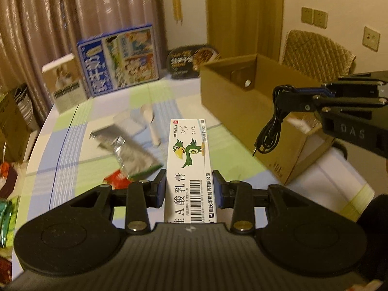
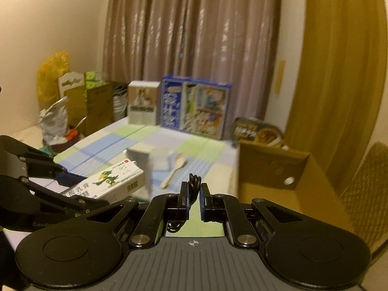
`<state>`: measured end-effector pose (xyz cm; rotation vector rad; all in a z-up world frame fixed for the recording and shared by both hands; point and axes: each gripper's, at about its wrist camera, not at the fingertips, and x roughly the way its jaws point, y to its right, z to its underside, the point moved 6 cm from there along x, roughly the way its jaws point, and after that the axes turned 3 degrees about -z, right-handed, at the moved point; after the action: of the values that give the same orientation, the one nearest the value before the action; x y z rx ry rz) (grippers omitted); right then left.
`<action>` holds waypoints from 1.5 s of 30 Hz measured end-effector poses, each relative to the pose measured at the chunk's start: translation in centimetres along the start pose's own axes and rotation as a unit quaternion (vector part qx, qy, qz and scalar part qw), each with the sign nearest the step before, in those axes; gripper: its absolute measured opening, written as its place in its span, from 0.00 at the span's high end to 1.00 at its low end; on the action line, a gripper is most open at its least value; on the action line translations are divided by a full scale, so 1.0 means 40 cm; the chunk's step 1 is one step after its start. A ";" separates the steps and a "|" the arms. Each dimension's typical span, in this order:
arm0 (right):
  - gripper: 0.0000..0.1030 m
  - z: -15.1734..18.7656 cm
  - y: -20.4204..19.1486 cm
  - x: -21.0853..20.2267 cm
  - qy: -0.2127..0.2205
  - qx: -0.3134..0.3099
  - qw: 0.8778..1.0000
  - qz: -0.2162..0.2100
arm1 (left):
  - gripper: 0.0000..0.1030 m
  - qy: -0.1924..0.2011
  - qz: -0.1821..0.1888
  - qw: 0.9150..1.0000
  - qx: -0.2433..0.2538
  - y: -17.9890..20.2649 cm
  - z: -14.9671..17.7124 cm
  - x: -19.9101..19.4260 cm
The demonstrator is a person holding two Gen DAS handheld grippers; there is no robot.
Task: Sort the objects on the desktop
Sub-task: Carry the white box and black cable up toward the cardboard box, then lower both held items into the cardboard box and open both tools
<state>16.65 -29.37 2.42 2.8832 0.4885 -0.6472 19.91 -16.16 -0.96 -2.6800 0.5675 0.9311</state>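
My left gripper is shut on a long white ointment box printed with a green bird, held above the table; the same ointment box shows at the left of the right wrist view. My right gripper is shut on a coiled black cable. In the left wrist view that right gripper hangs beside the open cardboard box, with the black cable dangling in front of the box's near wall.
On the checked tablecloth lie a silver foil packet, a red packet and a white spoon. A blue carton, a beige carton and a black food tray stand at the back. A chair is behind the box.
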 end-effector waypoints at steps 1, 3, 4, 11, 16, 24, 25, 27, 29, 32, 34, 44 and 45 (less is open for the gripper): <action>0.96 -0.007 0.015 -0.008 0.004 0.000 1.000 0.006 | 0.68 0.004 0.003 1.000 0.003 0.010 -0.015 0.001; 0.96 -0.020 0.048 -0.023 0.011 0.002 1.000 0.018 | 0.68 0.013 0.009 1.000 0.009 0.034 -0.049 0.004; 0.96 -0.025 0.064 -0.030 0.014 0.002 1.000 0.024 | 0.68 0.018 0.012 1.000 0.012 0.047 -0.064 0.005; 0.96 -0.042 0.191 -0.073 0.033 0.023 0.997 0.067 | 0.68 0.045 0.043 0.998 0.031 0.153 -0.172 0.028; 0.96 -0.028 0.284 -0.082 0.033 0.035 0.995 0.093 | 0.68 0.052 0.069 0.995 0.040 0.232 -0.231 0.062; 0.96 0.006 0.379 -0.052 0.024 0.051 0.993 0.107 | 0.68 0.047 0.094 0.993 0.052 0.334 -0.288 0.147; 0.96 0.010 0.388 -0.046 0.023 0.054 0.992 0.108 | 0.68 0.047 0.096 0.993 0.054 0.344 -0.295 0.158; 0.96 0.021 0.401 -0.042 0.022 0.059 0.992 0.109 | 0.68 0.048 0.099 0.993 0.053 0.357 -0.302 0.175; 0.96 0.030 0.413 -0.033 0.020 0.064 0.992 0.110 | 0.68 0.051 0.106 0.992 0.051 0.369 -0.312 0.195; 0.96 0.044 0.431 -0.027 0.018 0.073 0.991 0.111 | 0.59 0.060 0.093 0.992 0.052 0.380 -0.326 0.220; 0.96 0.053 0.438 -0.025 0.016 0.077 0.991 0.112 | 0.40 0.064 0.090 0.993 0.047 0.375 -0.333 0.226; 0.96 0.064 0.424 -0.018 0.007 0.076 0.991 0.109 | 0.40 0.049 0.074 0.995 0.040 0.317 -0.284 0.211; 0.96 0.061 0.421 -0.014 0.007 0.075 0.991 0.107 | 0.40 0.047 0.073 0.995 0.039 0.313 -0.280 0.209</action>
<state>21.03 -45.82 1.69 3.0242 0.1312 -0.6551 26.50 -33.60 1.00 -2.6516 0.8137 0.8026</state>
